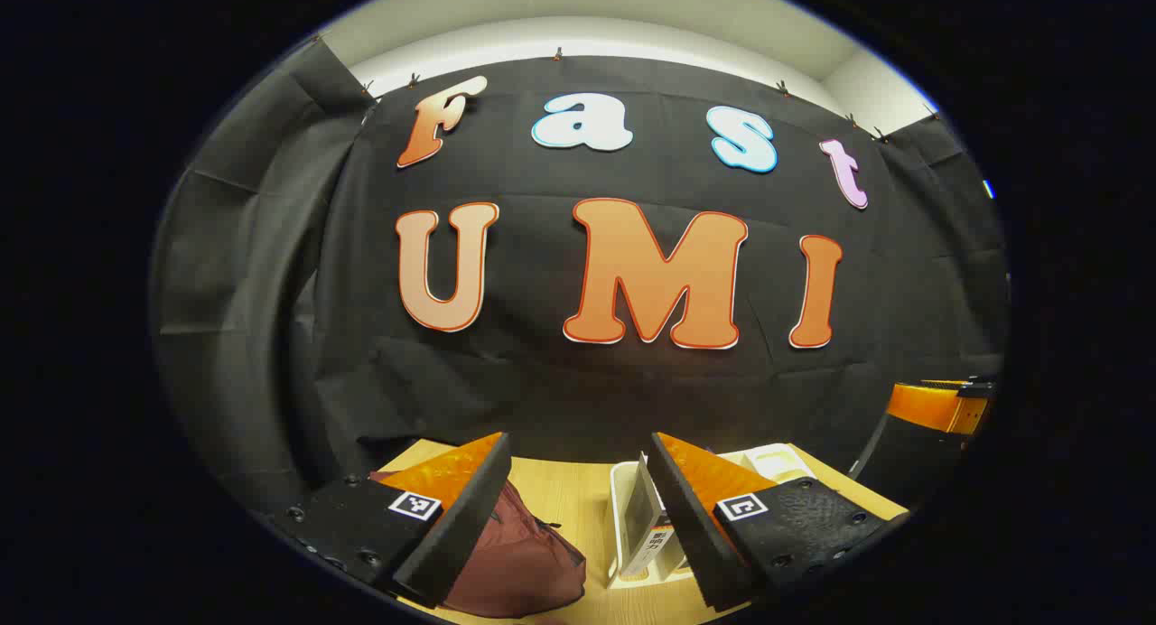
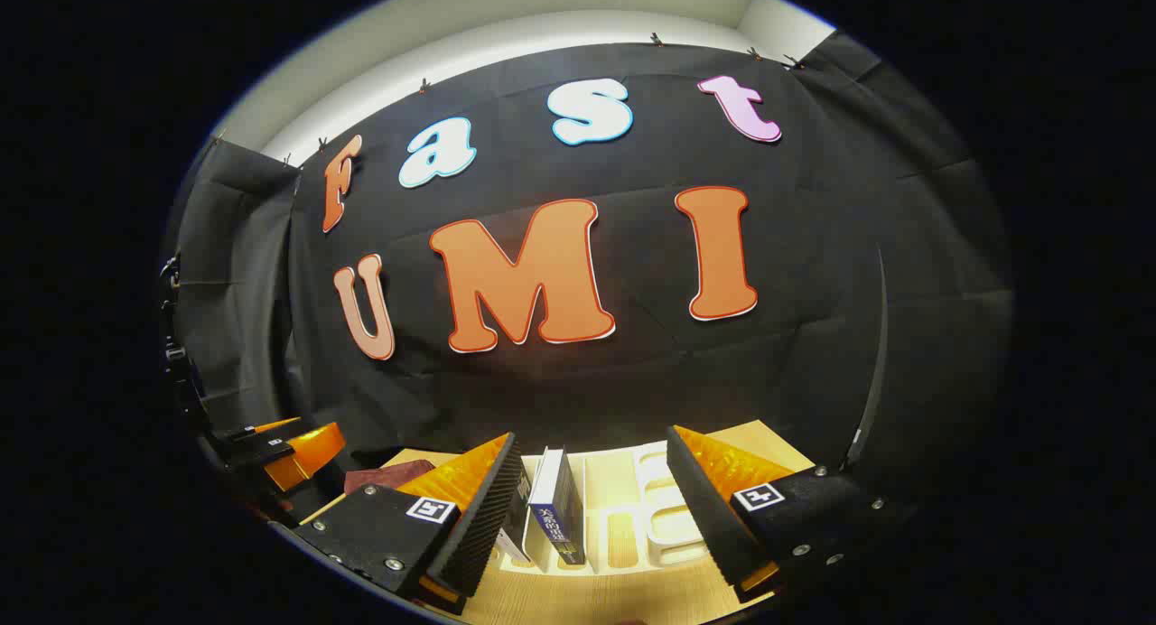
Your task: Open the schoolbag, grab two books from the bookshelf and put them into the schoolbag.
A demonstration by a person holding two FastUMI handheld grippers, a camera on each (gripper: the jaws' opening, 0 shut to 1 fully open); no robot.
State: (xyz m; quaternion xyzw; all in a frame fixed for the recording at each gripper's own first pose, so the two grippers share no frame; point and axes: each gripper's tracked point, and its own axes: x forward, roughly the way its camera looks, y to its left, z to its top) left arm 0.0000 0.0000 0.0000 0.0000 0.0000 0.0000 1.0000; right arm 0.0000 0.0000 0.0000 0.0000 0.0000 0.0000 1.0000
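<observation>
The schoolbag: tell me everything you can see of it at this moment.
The schoolbag is dark maroon soft fabric, slumped on the wooden table, looking closed. In the left gripper view it sits left of the white bookshelf, partly behind the open left gripper. Nothing grips it. The right gripper view catches its top edge.

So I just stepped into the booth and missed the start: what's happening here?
A person holds two grippers over a wooden table, and nothing is grasped yet. The left gripper is open above the dark red schoolbag, beside a white bookshelf. The right gripper is open in front of that rack, where a dark blue book stands upright. No book has reached the bag.
</observation>
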